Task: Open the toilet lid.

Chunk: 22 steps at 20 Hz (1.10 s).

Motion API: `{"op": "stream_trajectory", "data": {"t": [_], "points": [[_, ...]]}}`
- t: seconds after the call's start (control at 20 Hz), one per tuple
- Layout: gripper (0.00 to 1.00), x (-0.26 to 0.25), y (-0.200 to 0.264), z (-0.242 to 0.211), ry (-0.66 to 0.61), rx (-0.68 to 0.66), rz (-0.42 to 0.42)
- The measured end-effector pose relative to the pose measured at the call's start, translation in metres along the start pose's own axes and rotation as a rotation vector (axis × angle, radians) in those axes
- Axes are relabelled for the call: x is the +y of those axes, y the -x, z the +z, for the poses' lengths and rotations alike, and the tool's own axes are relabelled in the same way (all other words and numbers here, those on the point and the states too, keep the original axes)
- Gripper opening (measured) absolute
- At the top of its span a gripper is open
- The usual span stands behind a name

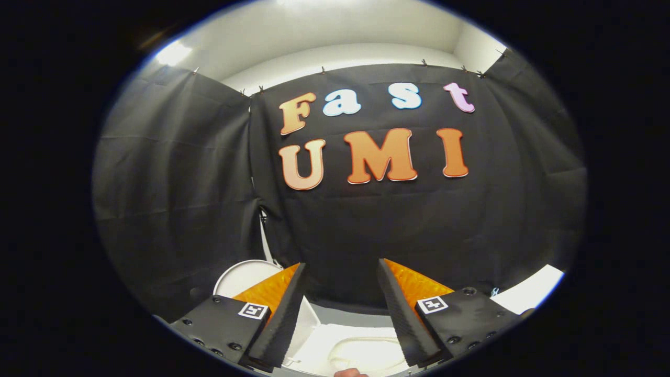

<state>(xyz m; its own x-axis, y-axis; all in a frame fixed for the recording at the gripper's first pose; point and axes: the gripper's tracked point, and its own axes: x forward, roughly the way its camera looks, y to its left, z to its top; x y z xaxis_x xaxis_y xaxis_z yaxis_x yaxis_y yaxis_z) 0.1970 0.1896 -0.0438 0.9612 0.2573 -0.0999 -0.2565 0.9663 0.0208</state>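
Note:
My gripper point(341, 264) is open, its two fingers spread wide with nothing between them. It is held high and tilted up at the booth's black cloth wall. Low down between the fingers lies the white toilet point(361, 348), where the curved outline of a seat or bowl rim shows faintly. A white rounded panel point(243, 277), which looks like the toilet lid, rises beside and behind the left finger point(280, 309), close to the cloth. I cannot tell its exact angle, since the finger covers its right part.
The black cloth wall point(366, 220) stands close ahead, with a seam at the left. A flat white edge point(531, 296) shows beyond the right finger. A bit of a person's hand point(349, 373) sits just below the toilet.

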Motion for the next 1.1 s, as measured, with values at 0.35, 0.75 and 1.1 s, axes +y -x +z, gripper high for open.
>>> {"op": "stream_trajectory", "data": {"t": [0.35, 0.75, 1.1], "points": [[0.88, -0.069, 0.034, -0.004, -0.008, -0.007, -0.098], [0.88, -0.14, 0.078, -0.04, -0.056, 0.026, -0.242], [0.88, -0.173, 0.101, -0.044, -0.109, 0.009, -0.308]]}}
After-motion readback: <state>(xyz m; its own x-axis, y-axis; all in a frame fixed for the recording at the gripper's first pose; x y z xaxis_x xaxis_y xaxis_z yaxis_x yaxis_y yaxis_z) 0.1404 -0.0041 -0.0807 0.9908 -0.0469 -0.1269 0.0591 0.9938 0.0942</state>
